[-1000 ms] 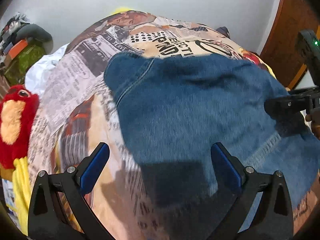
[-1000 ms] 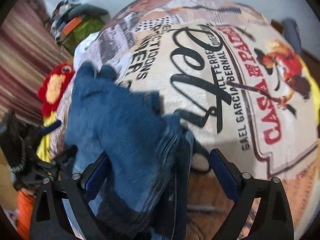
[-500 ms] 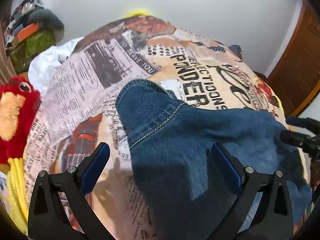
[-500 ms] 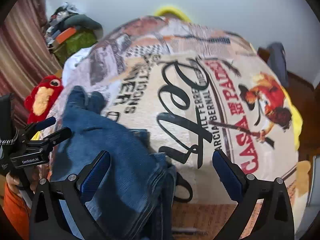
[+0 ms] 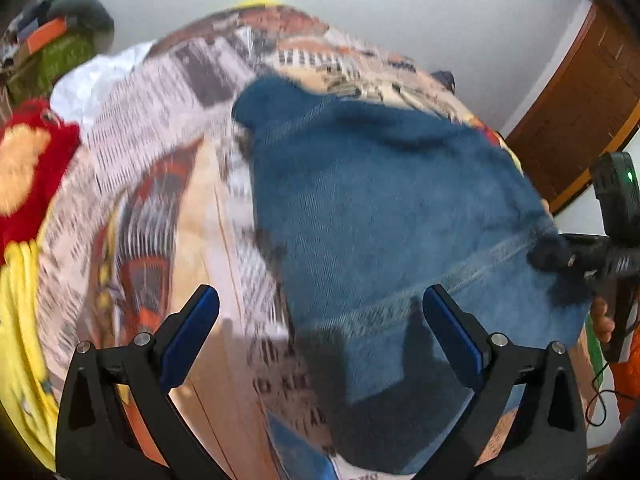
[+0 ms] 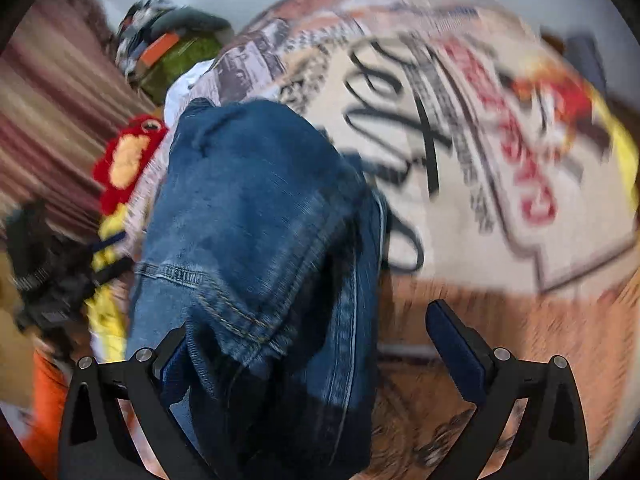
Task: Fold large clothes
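Printed bedspread [image 5: 168,216] carries folded denim jeans [image 5: 392,208]; both grippers' fingers spread wide, empty.

Jeans [image 5: 384,208] lie on the printed bedspread [image 5: 160,184]; a plush toy [image 5: 28,168] sits left, seemingly at the bedspread's edge.

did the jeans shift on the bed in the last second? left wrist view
Cannot tell. The jeans sit at a different spot in the frame, but so do the printed blanket and red plush toy, and the picture is blurred: the camera moved, not clearly the denim.
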### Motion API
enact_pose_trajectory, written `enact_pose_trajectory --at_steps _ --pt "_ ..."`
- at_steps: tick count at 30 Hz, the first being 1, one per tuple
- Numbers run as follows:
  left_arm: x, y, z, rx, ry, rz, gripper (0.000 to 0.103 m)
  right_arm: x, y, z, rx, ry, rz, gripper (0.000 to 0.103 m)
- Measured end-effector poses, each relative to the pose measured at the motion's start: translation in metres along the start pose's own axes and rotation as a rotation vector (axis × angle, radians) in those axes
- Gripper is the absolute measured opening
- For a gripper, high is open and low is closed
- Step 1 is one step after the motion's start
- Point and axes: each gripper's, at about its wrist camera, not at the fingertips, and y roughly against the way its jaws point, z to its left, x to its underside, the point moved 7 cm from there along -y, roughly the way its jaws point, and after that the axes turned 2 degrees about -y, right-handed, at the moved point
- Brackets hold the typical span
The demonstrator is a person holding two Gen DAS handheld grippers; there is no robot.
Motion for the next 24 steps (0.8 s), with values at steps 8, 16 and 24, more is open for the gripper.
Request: enact_pose_trajectory --at_steps 8,16,24 --pt "0.022 -0.031 0.014 0.197 0.187 0.103 0.103 0.018 -0.03 0.0 -0.181 -0.077 0.128 0.102" --pt "0.015 -0.061 0.002 0.36 0.259 0.178 0.103 0.007 -0.057 0.025 -0.182 -0.008 0.157 0.102" --pt "0.005 -0.073 -0.01 0.404 0.268 0.179 0.099 -0.001 -0.057 0.031 -0.186 -0.008 0.15 0.082"
